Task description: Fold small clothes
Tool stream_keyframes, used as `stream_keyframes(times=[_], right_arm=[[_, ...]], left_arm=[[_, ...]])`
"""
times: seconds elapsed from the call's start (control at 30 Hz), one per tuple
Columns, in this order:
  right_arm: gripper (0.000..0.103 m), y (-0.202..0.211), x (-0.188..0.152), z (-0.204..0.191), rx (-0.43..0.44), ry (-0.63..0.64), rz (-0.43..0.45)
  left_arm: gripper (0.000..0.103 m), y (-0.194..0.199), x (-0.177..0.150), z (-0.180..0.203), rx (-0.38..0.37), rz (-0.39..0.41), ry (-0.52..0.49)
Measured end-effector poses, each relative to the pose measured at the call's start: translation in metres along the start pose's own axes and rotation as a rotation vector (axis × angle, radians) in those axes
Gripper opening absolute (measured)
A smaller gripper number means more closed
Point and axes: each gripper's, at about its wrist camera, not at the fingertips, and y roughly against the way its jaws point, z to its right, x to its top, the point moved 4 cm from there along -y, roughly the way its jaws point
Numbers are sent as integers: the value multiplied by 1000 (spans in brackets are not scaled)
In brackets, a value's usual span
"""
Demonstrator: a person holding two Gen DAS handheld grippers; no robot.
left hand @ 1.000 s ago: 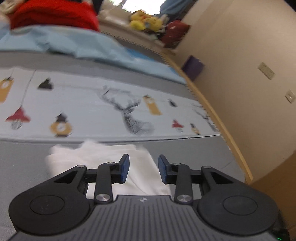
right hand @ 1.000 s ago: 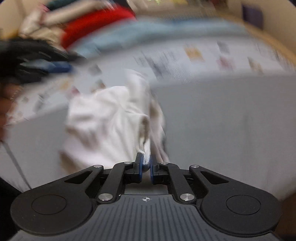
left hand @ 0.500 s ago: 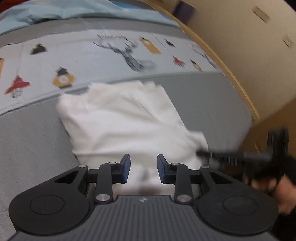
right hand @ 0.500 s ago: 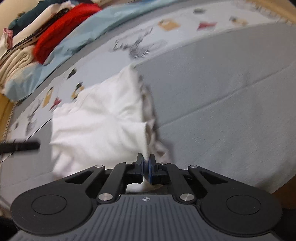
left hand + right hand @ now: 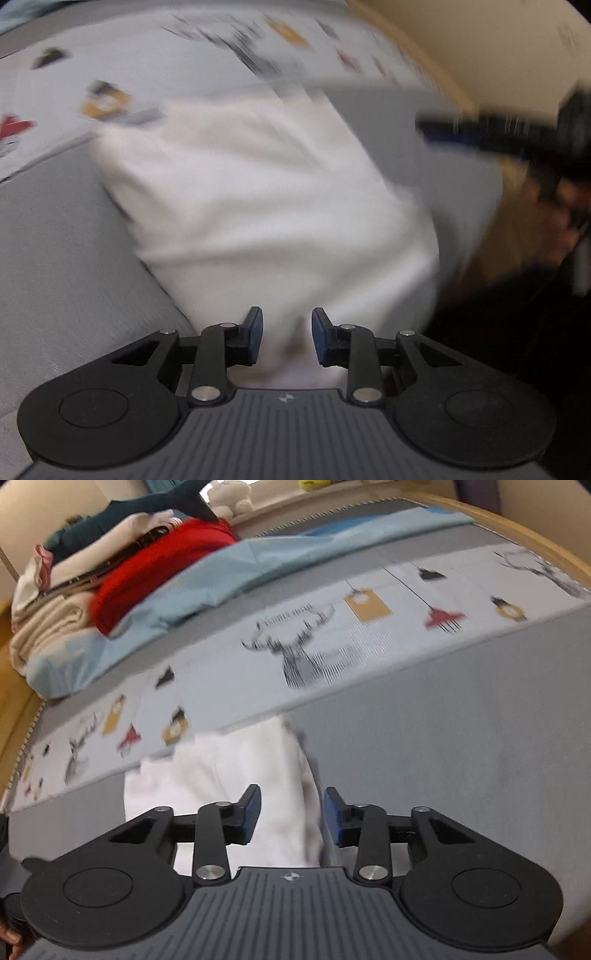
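Lying folded on the grey bedspread [image 5: 461, 716] beside the printed strip [image 5: 332, 646], my white garment [image 5: 258, 206] looks mostly done (maybe one more fold), left tongs [image 5: 287, 340] part-open over its near edge, right tongs [image 5: 291, 818] opening, gripping nothing.

The left hand-held gripper [image 5: 286, 341] pointed steeply downward, its blue-padded jaws parted with a gap between them, pads pressing on nothing. The right hand-held gripper [image 5: 291, 819] also angled down, its jaws opening and the pads apart. In the left view, the right one appeared blurred at the upper right, gripped by a hand [image 5: 561, 221].
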Motion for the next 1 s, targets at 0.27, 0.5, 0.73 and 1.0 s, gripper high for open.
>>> stream_keyframes(times=[0.27,0.5,0.73,1.0], right_arm=[[41,-86,7,7,32,-27,-134],[6,-96,18,10,75,-66,-96],[5,-79,33,15,23,-38,43],[17,-61,39,19,-73,24,124]], left_arm=[[43,26,25,-93,67,209,441],[44,15,50,-116,1,231,567],[2,10,80,-110,78,343,500],[4,12,85,-97,180,365,427]])
